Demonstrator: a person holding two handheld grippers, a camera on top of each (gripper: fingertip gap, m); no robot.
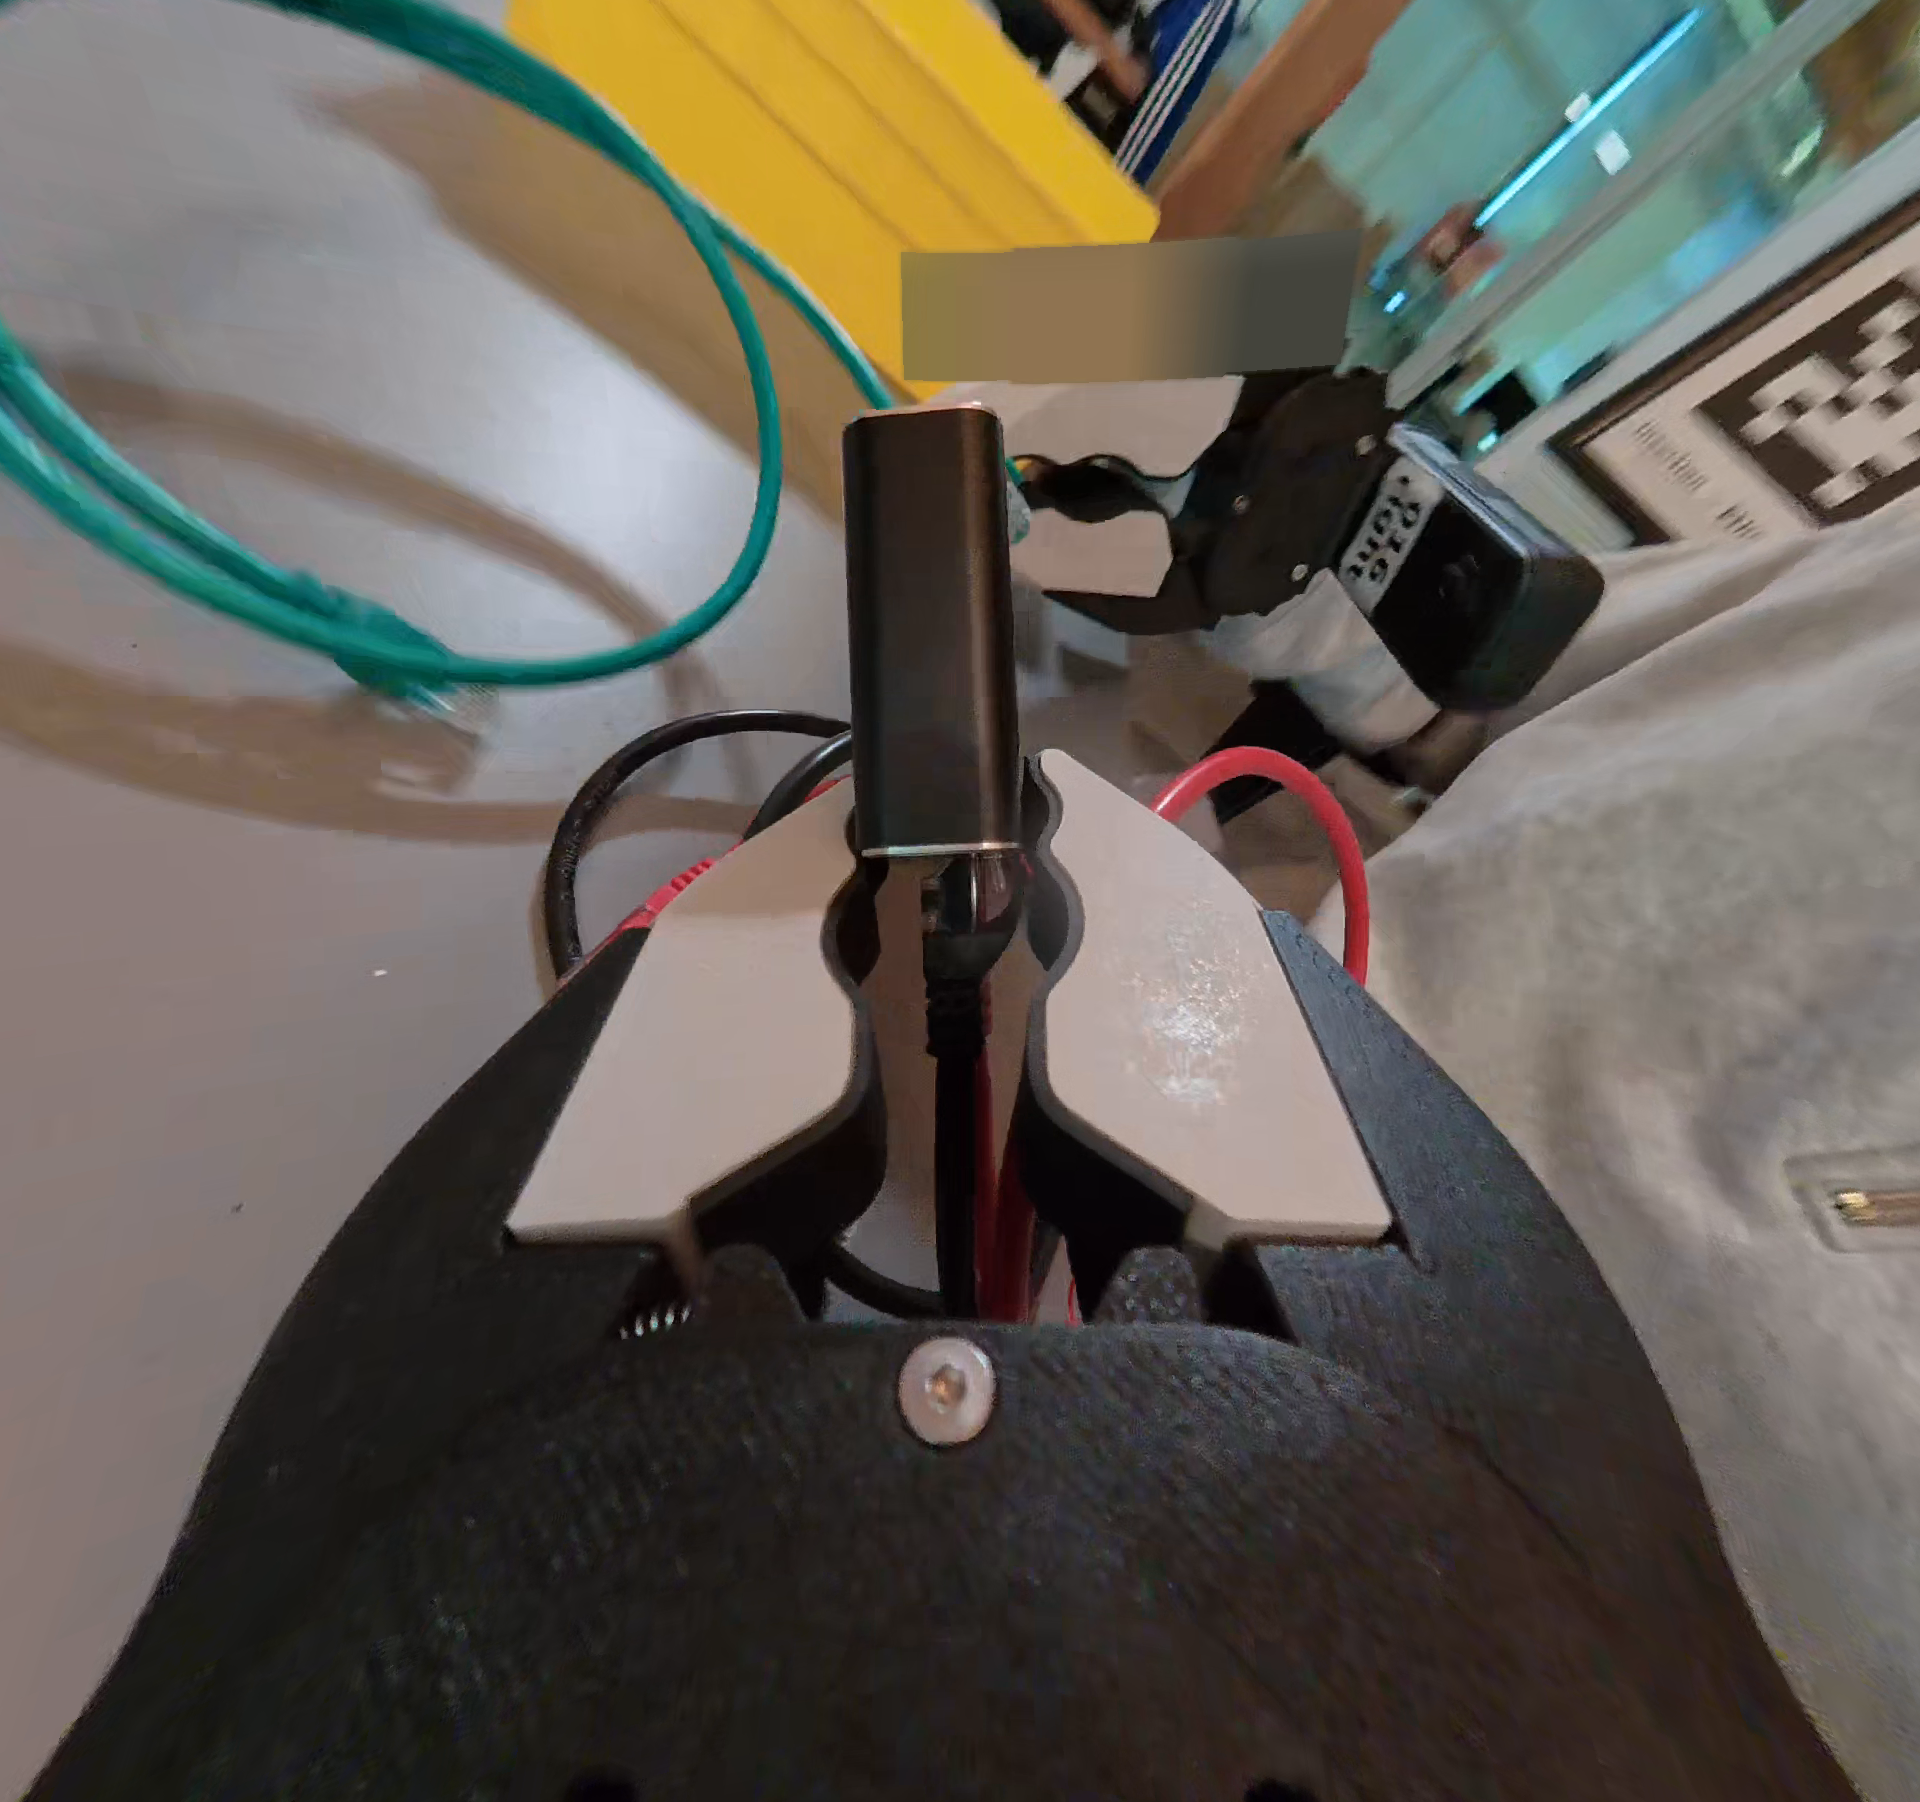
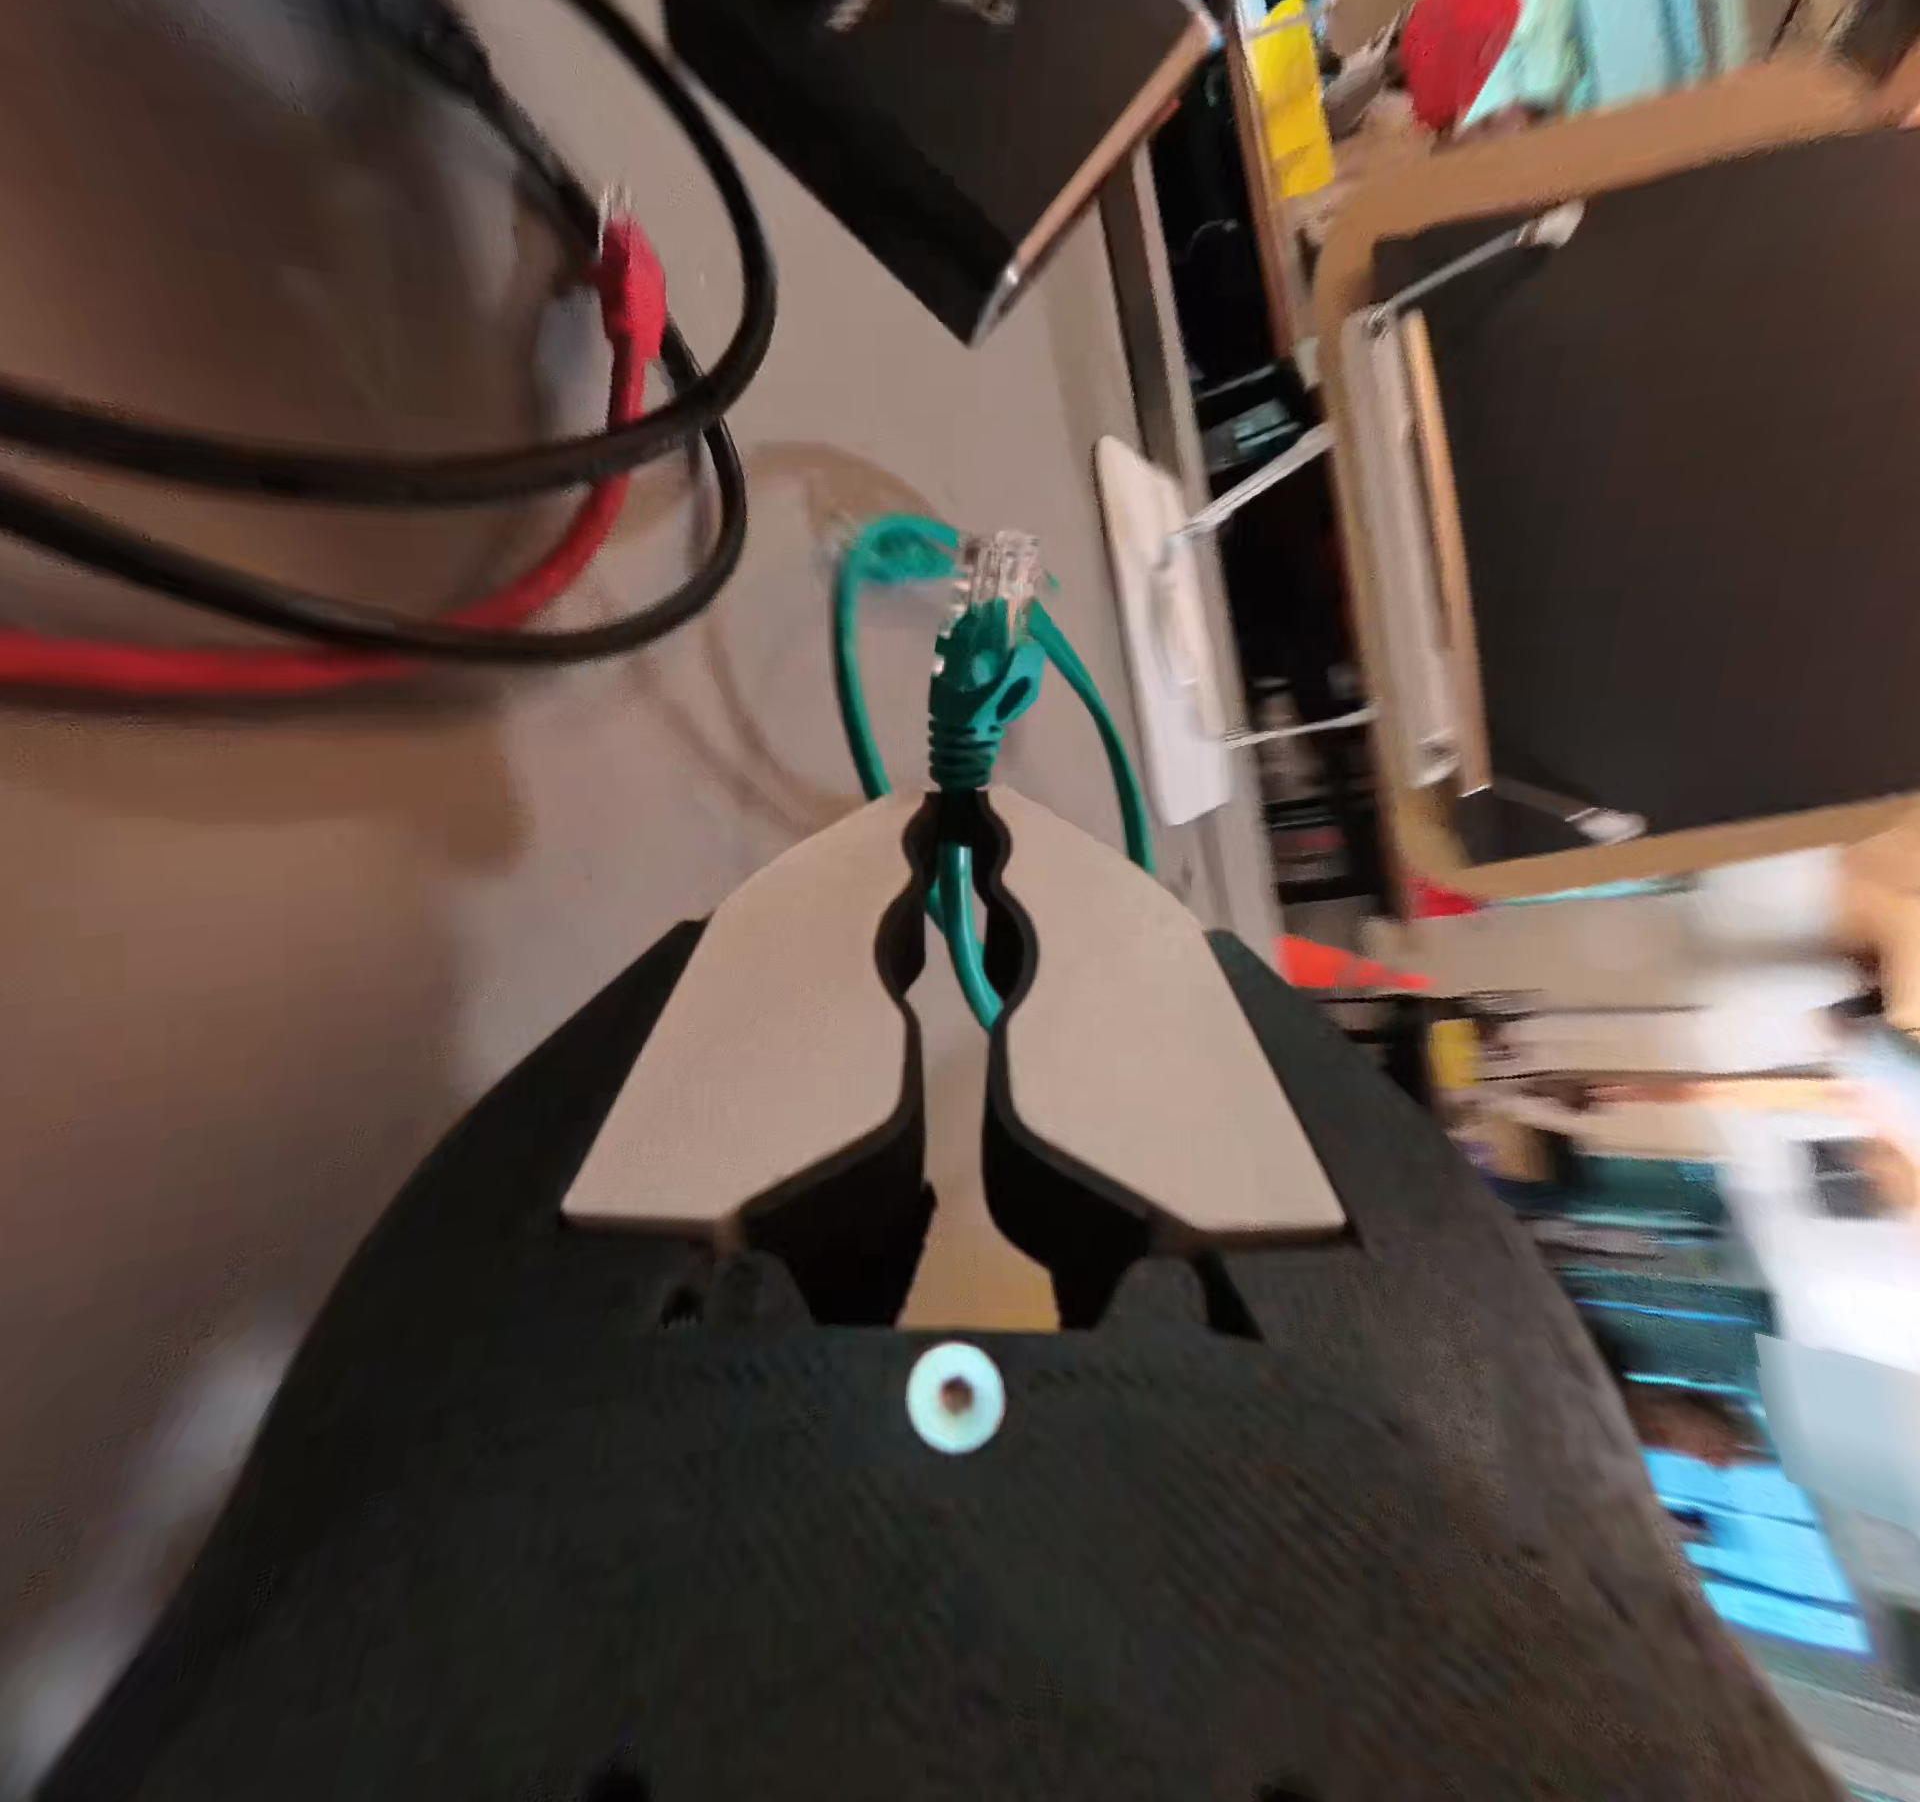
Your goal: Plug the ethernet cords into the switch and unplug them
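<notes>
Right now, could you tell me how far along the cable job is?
Early to midway. The left claw grips the black switch. The right claw holds the green cord, its clear plug free in the air. Plugging it in remains; the red cord's state is unclear.

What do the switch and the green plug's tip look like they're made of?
Switch: probably metal or hard plastic, satin black, with soft sheen and a bright silvery rim at its base. Plug tip: clear hard plastic; the background shows through it.
</notes>
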